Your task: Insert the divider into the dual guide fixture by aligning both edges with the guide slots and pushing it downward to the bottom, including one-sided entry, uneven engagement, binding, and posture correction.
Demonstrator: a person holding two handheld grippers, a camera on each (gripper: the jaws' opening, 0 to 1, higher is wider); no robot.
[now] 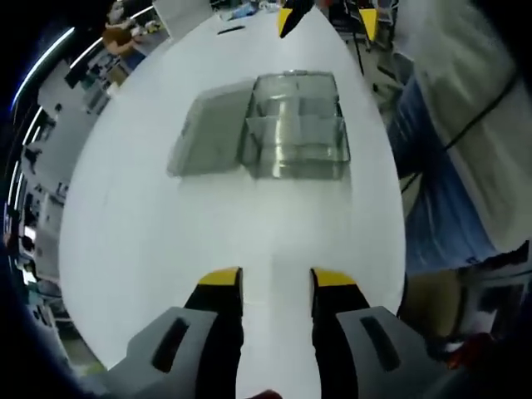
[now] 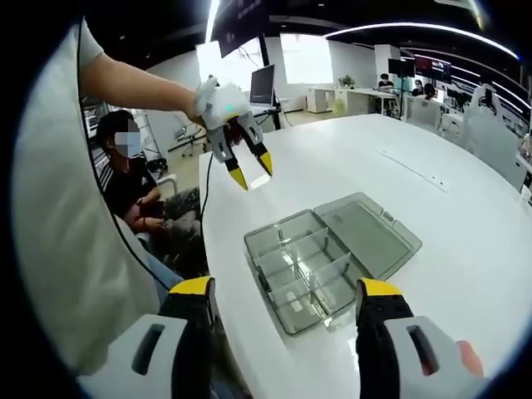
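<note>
The clear compartment box (image 2: 309, 268) sits mid-tabletop (image 2: 465, 216), hinged lid (image 2: 370, 233) laid flat open at its 2 o'clock side so the slots are reachable from above. Dividers (image 2: 303, 264) look seated inside already; a loose one I can't make out. Left gripper (image 2: 249, 170) hovers at 11 o'clock, jaws parted, empty. Right gripper (image 2: 287, 303) hangs back, jaws wide, holding nothing.

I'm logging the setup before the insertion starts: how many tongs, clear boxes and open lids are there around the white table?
Tongs: 2, the left tongs and the right tongs
Clear compartment box: 1
Open lid lying flat beside the box: 1
White table: 1
Total: 5
</note>
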